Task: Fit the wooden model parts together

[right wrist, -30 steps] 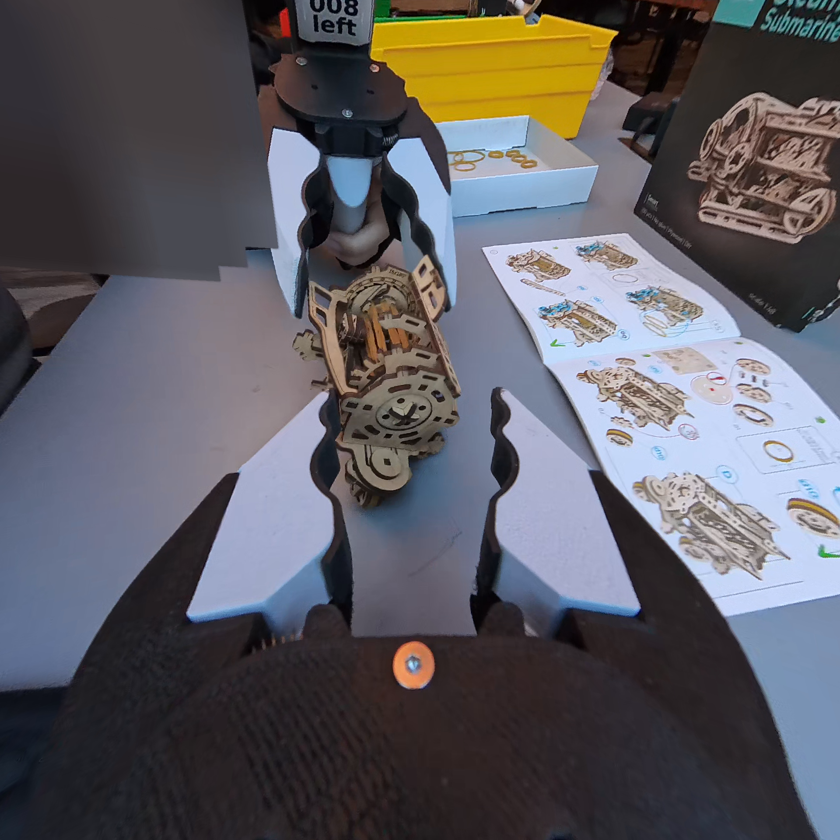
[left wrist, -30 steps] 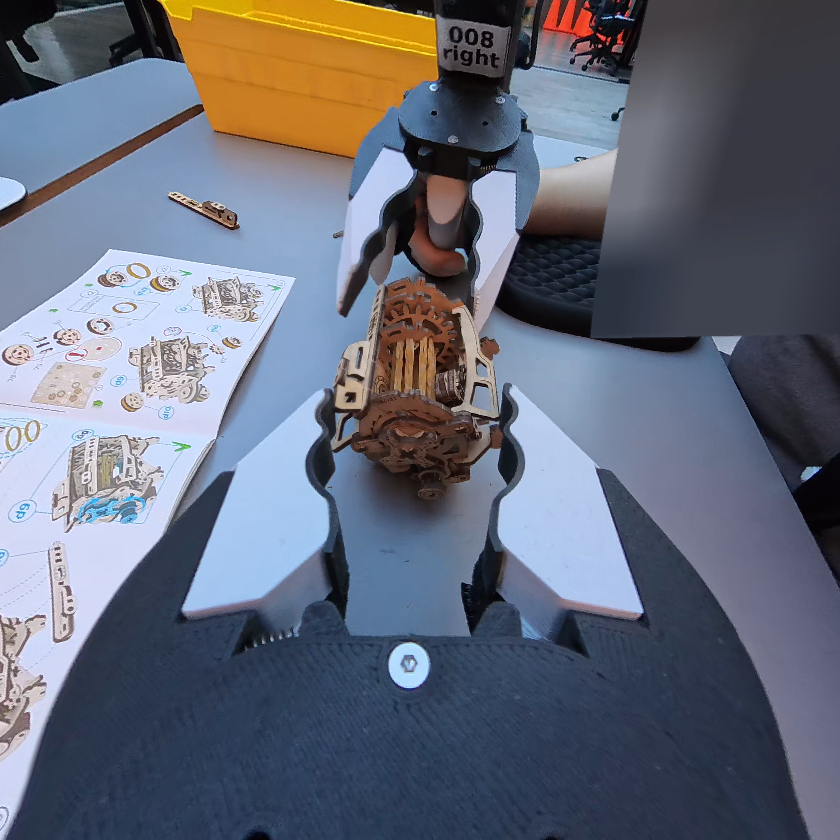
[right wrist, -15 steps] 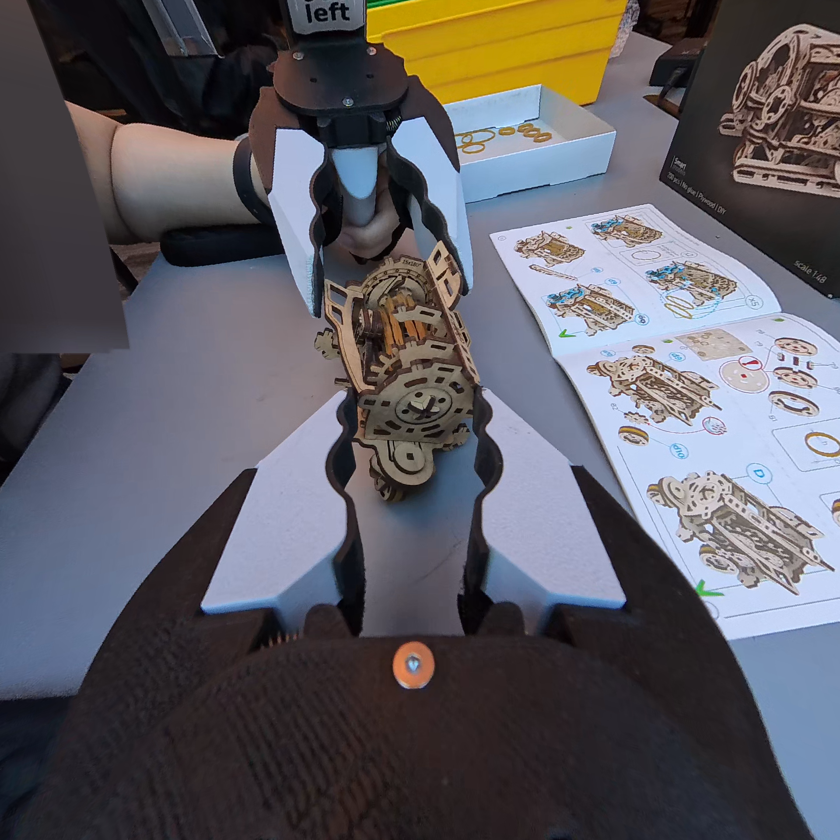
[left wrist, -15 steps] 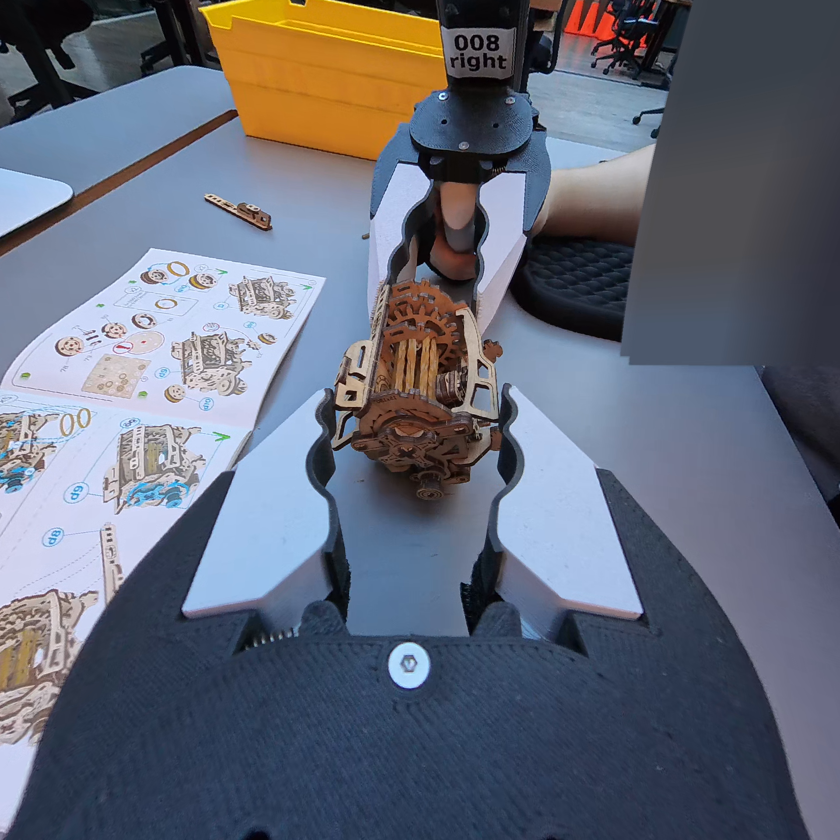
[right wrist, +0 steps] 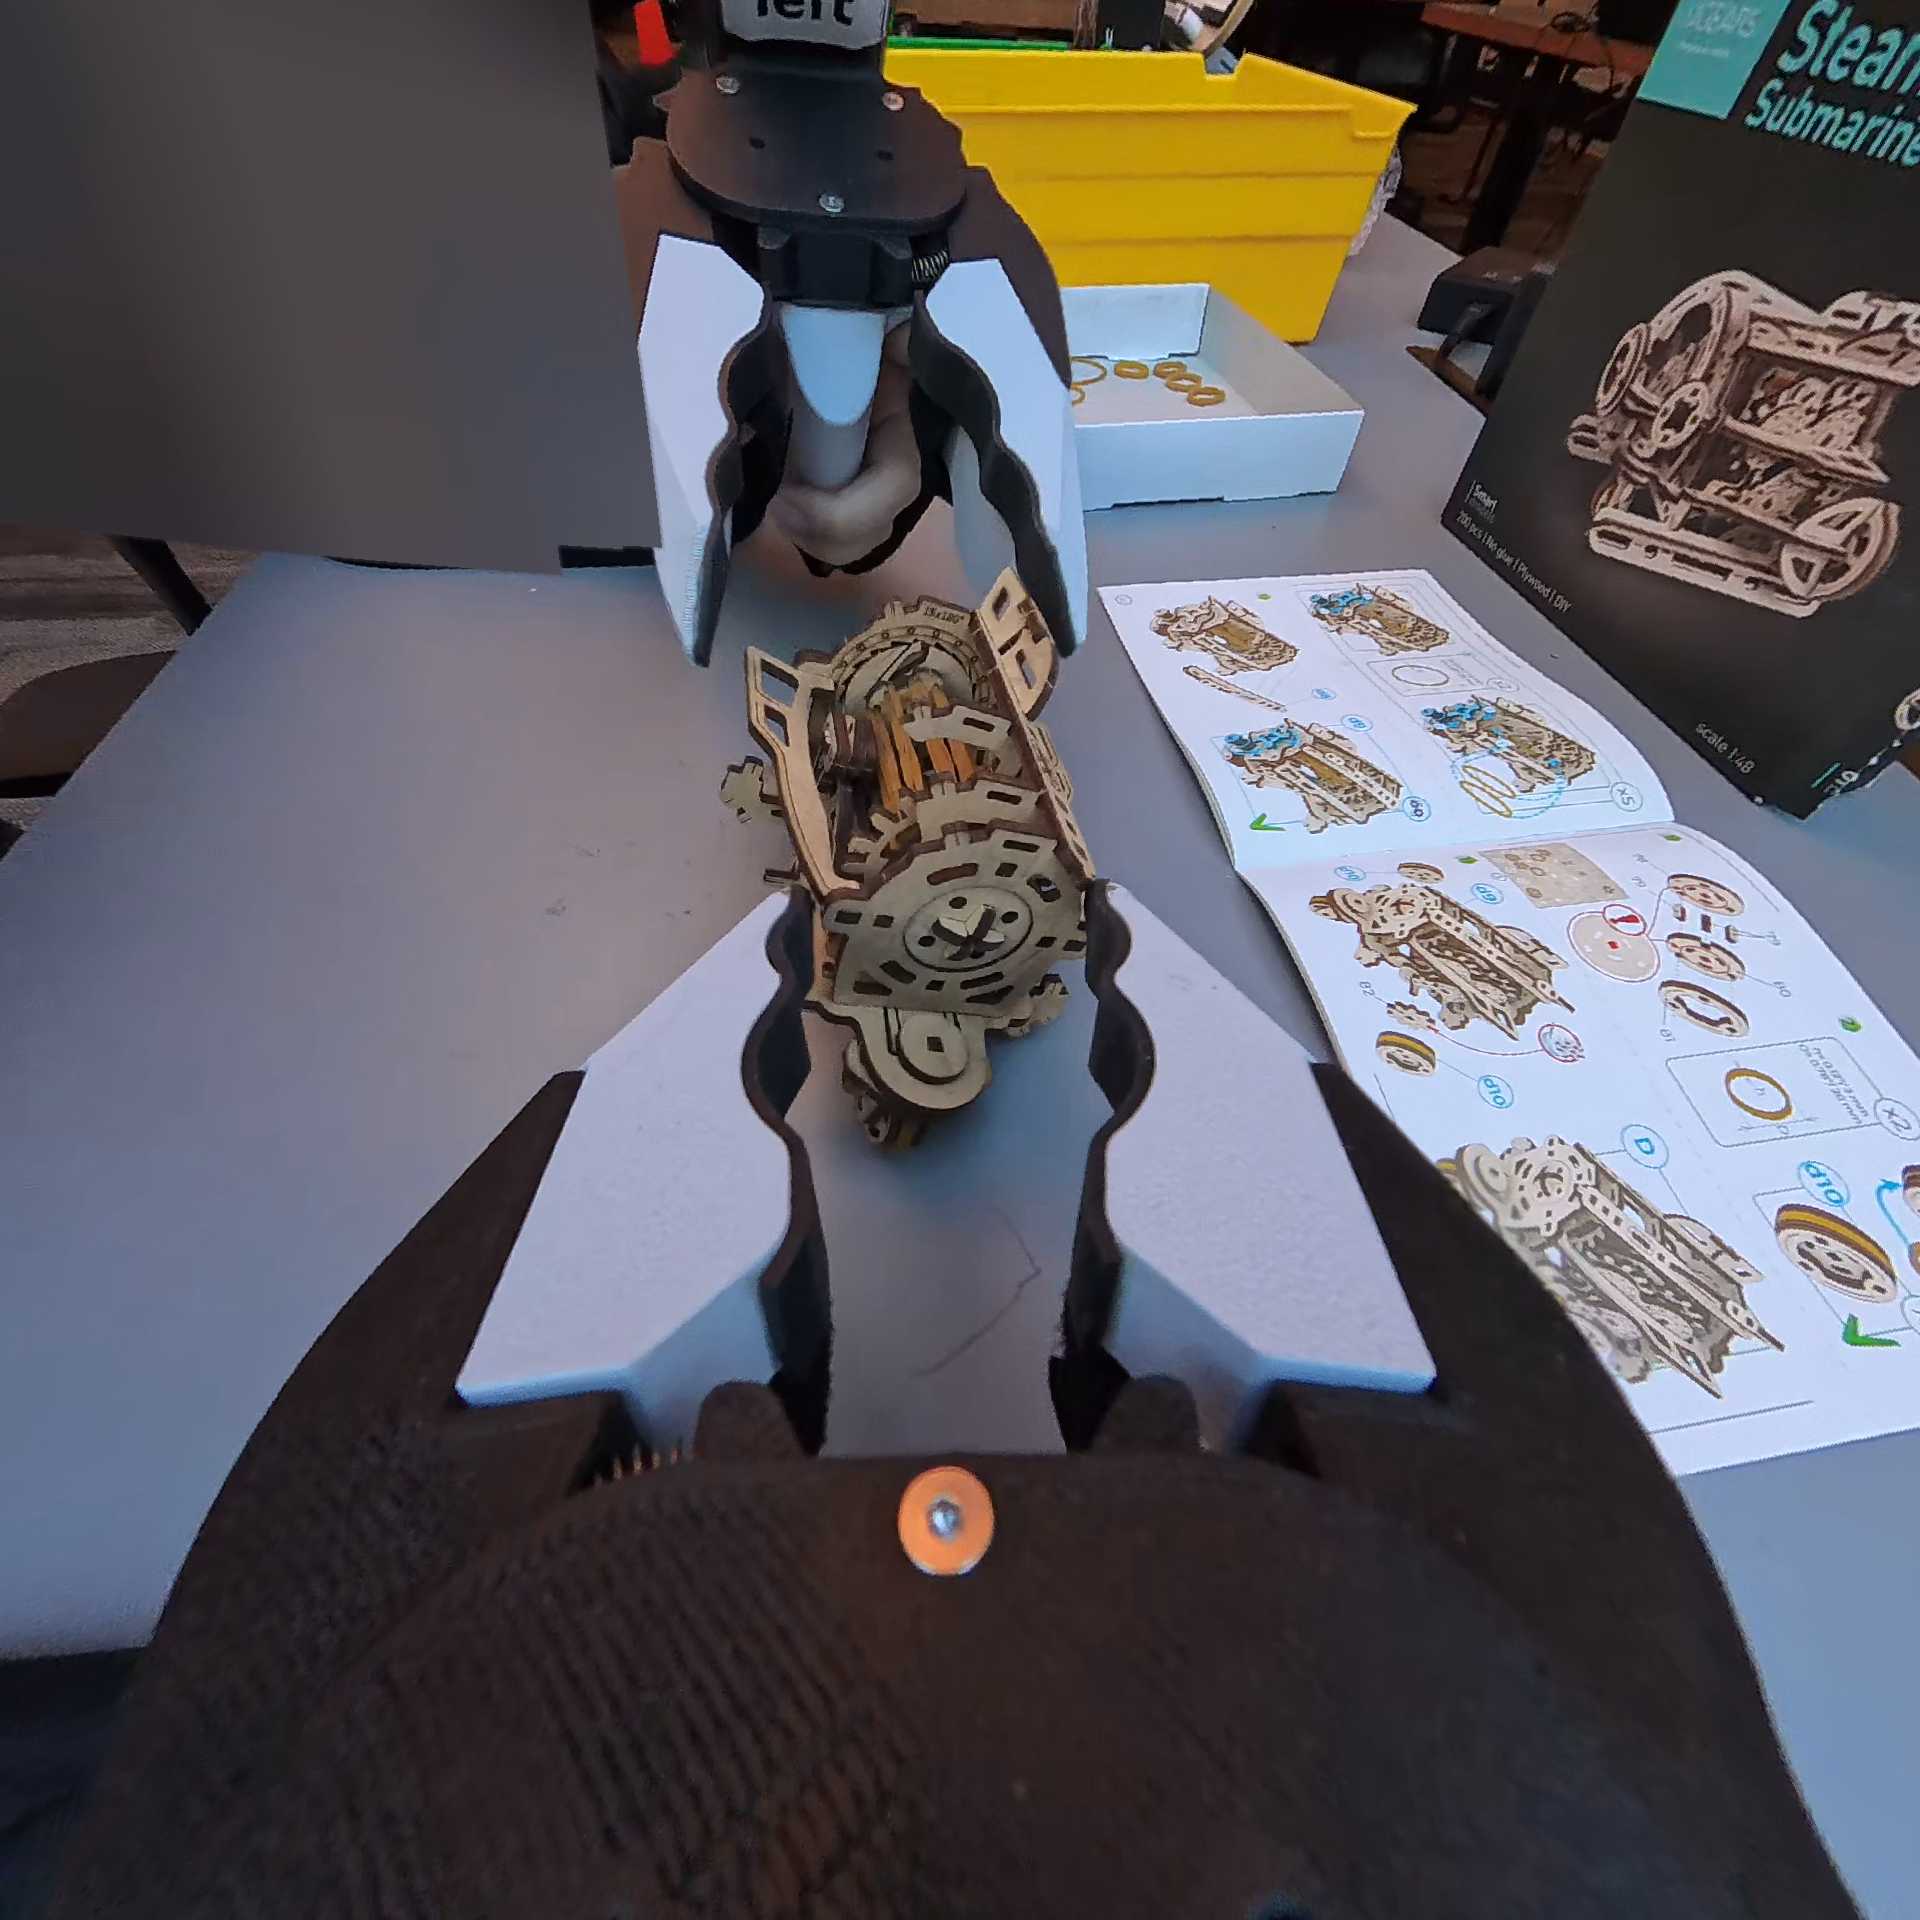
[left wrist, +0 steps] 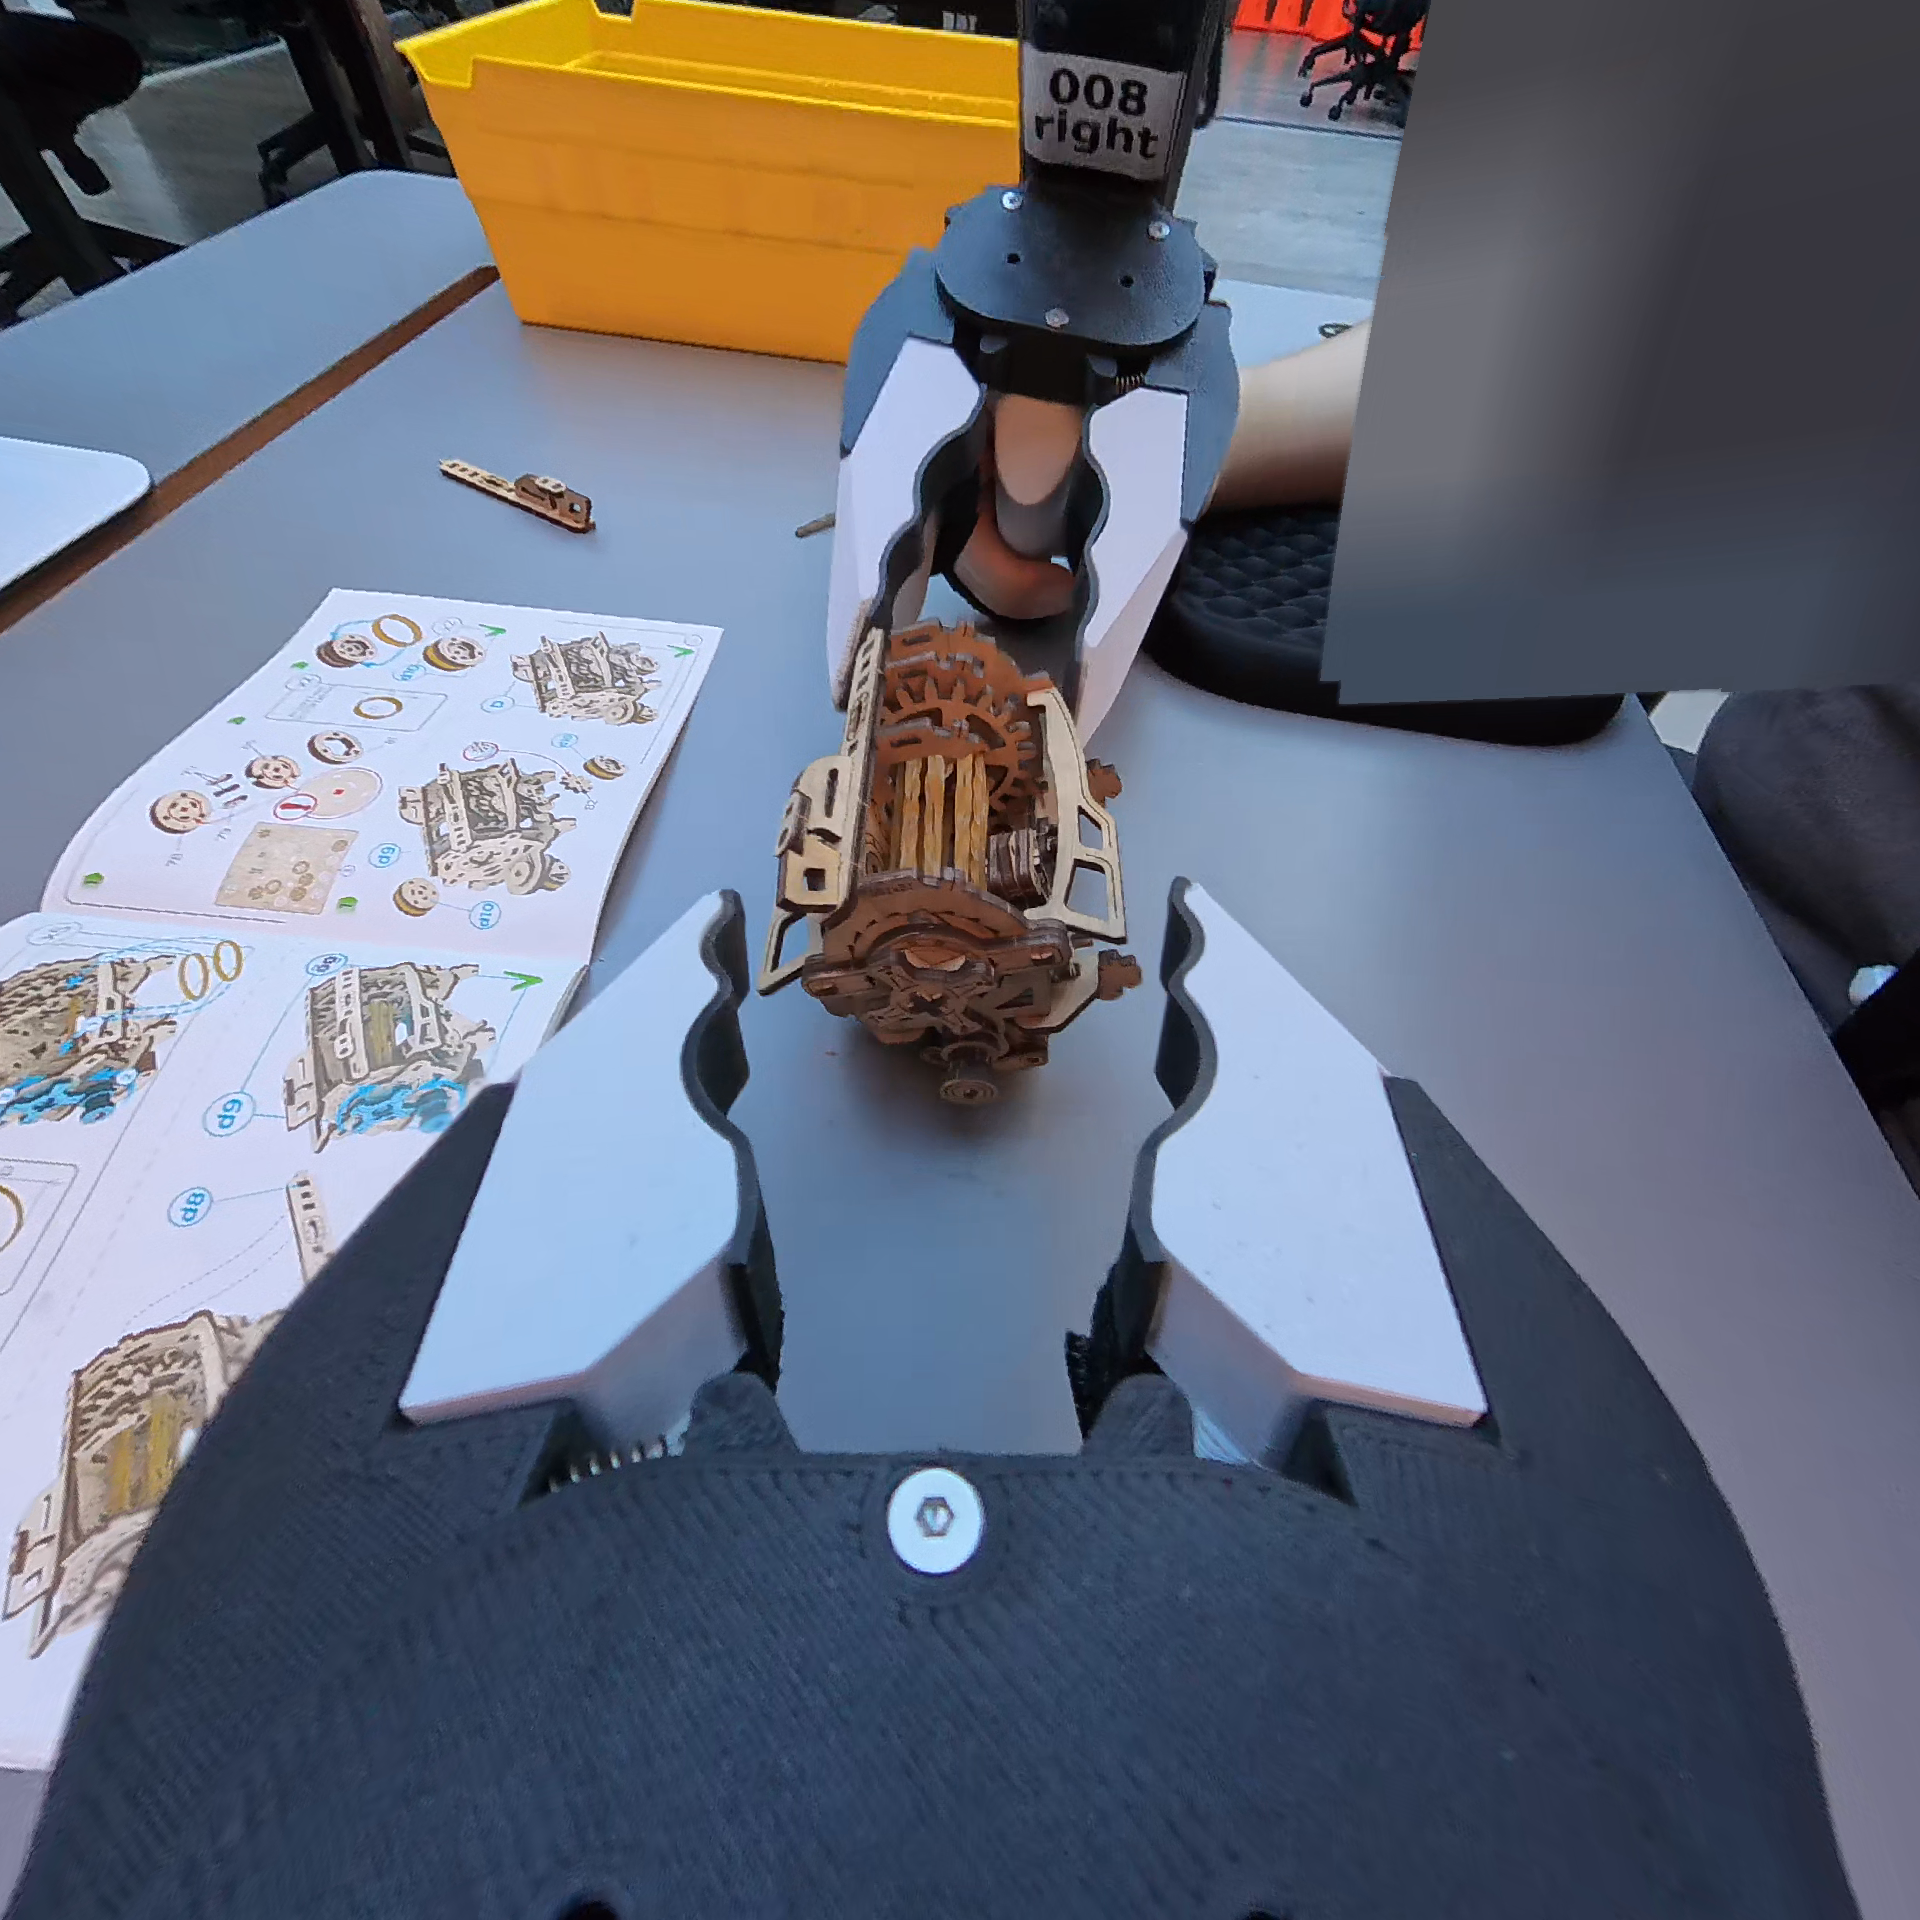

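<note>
The left gripper point(left wrist: 951, 940) stands wide open, its fingertips either side of the wooden model's point(left wrist: 951, 852) near end and clear of it; the right gripper point(right wrist: 940, 940) is narrowed until both pads meet the round end plate, so it has hold of the model. The model lies on the grey table point(left wrist: 1403, 935) between the two grippers, its long axis running from one to the other, one end facing each camera. Past it, the left wrist view shows the right gripper point(left wrist: 977, 675) closed on the far end; the right wrist view shows the left gripper point(right wrist: 883, 644) spread beyond the model. The instruction booklet point(left wrist: 343, 831) lies open beside the model in both views. Only the left wrist view shows a loose wooden strip point(left wrist: 520, 496); only the right wrist view shows the white tray point(right wrist: 1226, 447) of rings and the dark kit box point(right wrist: 1704, 436); the yellow bin point(left wrist: 727, 177) stands farthest.
</note>
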`<action>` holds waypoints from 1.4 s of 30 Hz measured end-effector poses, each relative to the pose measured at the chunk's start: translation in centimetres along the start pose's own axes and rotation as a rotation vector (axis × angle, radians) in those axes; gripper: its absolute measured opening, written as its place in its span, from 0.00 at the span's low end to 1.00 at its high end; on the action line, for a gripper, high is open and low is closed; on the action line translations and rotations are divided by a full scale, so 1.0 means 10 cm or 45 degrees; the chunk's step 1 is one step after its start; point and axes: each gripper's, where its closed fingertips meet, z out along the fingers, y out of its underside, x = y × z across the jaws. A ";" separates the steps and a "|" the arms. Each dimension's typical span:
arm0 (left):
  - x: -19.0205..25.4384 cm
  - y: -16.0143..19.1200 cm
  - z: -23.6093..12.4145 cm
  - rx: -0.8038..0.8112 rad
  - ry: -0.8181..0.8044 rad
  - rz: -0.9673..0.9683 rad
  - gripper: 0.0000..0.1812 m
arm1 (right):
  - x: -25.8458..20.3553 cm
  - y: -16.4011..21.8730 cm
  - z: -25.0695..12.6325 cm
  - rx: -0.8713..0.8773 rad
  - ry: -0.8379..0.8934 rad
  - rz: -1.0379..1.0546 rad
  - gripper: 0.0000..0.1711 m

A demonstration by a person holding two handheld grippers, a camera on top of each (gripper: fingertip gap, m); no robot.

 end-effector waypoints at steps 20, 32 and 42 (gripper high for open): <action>-0.46 -0.62 -1.06 0.479 -0.475 0.262 0.36 | 0.05 -0.05 -0.10 0.071 0.075 -0.026 0.35; -0.62 -0.72 -1.31 0.656 -0.595 0.162 0.37 | 0.06 -0.05 -0.10 0.073 0.070 -0.007 0.35; -0.48 -0.58 -0.88 0.476 -0.387 0.067 0.42 | 0.09 0.01 -0.05 0.014 0.081 0.012 0.34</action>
